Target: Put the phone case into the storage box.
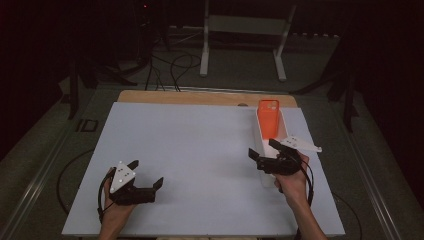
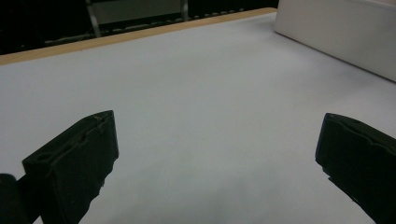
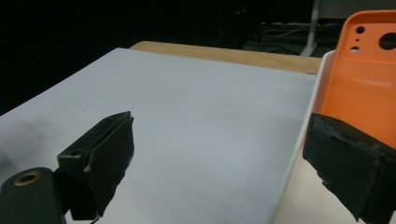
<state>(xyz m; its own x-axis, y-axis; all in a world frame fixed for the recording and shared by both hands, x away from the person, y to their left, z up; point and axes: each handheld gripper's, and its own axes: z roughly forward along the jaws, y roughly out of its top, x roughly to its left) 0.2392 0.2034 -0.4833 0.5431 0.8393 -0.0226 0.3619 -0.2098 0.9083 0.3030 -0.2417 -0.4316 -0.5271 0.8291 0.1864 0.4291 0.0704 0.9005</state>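
At the tabletop's [image 1: 200, 150] right edge, the orange phone case [image 1: 268, 119] leans inside a white box [image 1: 260, 145]; right tool [image 1: 264, 152], jaws apart, straddles the box wall for reaching in. Left tool [image 2: 215, 154] rests parted, well clear. Right gripper view: case [image 3: 362, 93] just ahead.

Orange plastic phone case [image 1: 268, 120], plain, camera cutouts showed dark. Long white box [image 1: 263, 150] was unmarked. Pale grey-white tabletop [image 1: 190, 150] had a tan wood strip along its far edge. Both grippers black, left gripper [image 1: 145, 173] and right gripper [image 1: 262, 149], each with a light grey plate.
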